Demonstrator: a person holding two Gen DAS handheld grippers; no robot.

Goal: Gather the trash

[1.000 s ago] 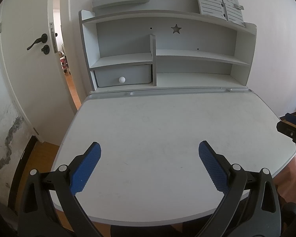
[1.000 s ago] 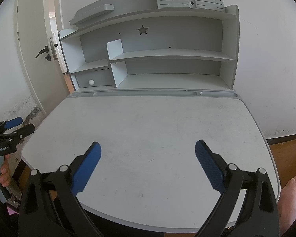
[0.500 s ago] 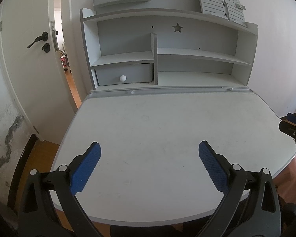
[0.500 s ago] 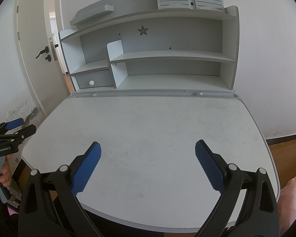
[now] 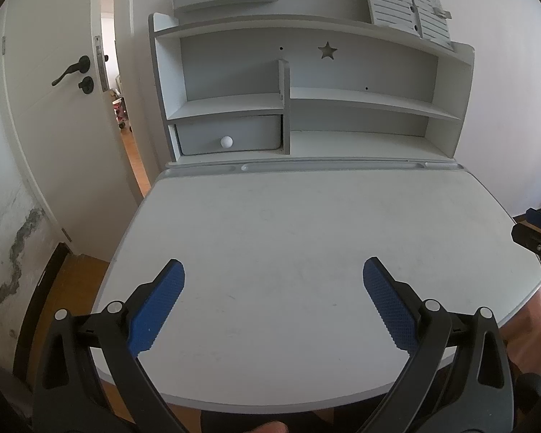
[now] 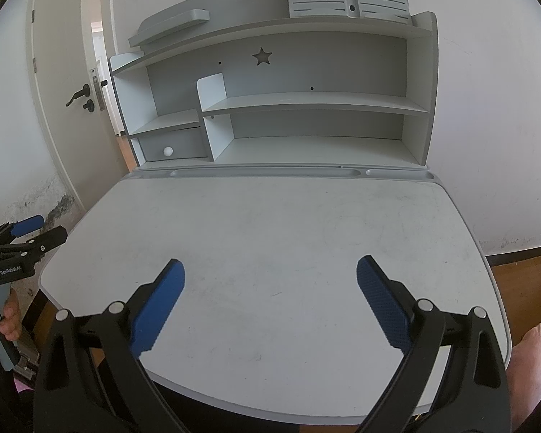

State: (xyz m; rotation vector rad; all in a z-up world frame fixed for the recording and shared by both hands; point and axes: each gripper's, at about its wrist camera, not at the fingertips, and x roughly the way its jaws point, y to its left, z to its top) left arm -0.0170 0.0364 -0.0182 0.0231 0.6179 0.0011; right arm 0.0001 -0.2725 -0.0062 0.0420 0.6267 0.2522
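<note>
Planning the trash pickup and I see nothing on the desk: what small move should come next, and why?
Probably turn one camera off the desk to search elsewhere. Left gripper and right gripper are both open and hold nothing, the desk surface and the shelves show no trash, and the drawer is closed.

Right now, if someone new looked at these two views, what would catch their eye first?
The blue-padded fingers of the left gripper and right gripper, both spread wide open, hover over the near edge of a bare white desk. Behind it stands a grey shelf unit with a star cutout and a small drawer at lower left. A white door stands ajar to the left.
</note>
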